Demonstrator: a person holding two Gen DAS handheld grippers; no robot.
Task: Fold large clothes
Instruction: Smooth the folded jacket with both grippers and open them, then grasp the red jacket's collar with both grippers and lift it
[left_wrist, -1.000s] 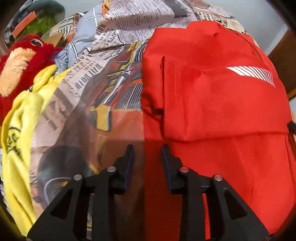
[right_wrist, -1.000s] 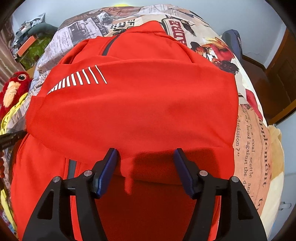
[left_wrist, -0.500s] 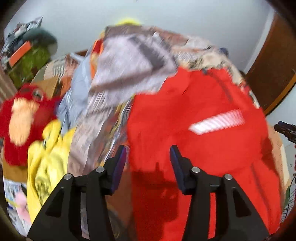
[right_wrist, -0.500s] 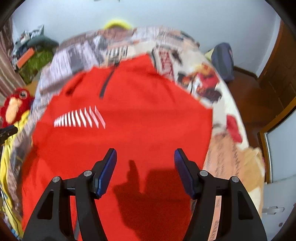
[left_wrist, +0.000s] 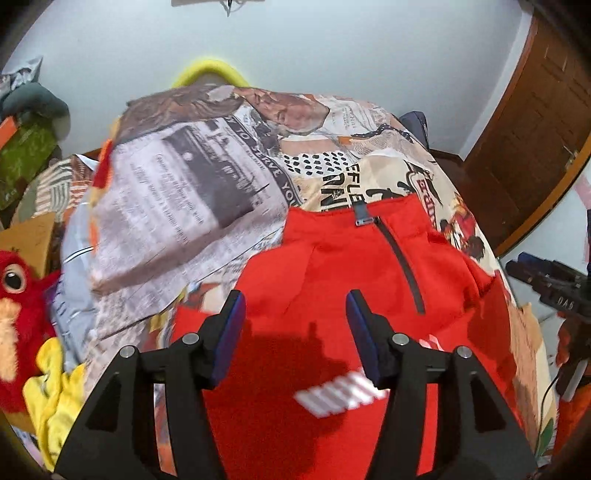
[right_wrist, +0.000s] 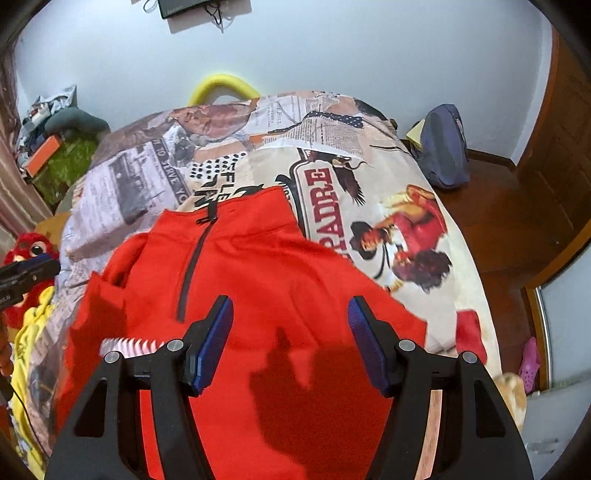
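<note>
Right now both of my grippers hang over the bed with nothing in them. My left gripper (left_wrist: 295, 332) has its jaws spread wide, the blue pads (left_wrist: 229, 336) apart with only cloth showing between them, and my right gripper (right_wrist: 290, 339) is spread just as wide. Below them the red jacket (right_wrist: 266, 280) lies on the newspaper-print bedspread (right_wrist: 369, 206), collar toward the far wall, its dark zip (right_wrist: 190, 269) running down from the neck. A white striped mark (left_wrist: 340, 397) on the chest is smeared in the left view, so I cannot tell its shape for sure. To my left, a red plush bird (left_wrist: 14, 306) sits beside crumpled yellow cloth (left_wrist: 51, 391). A blue bag (right_wrist: 443, 147) rests on the wooden floor, off the far right corner.
</note>
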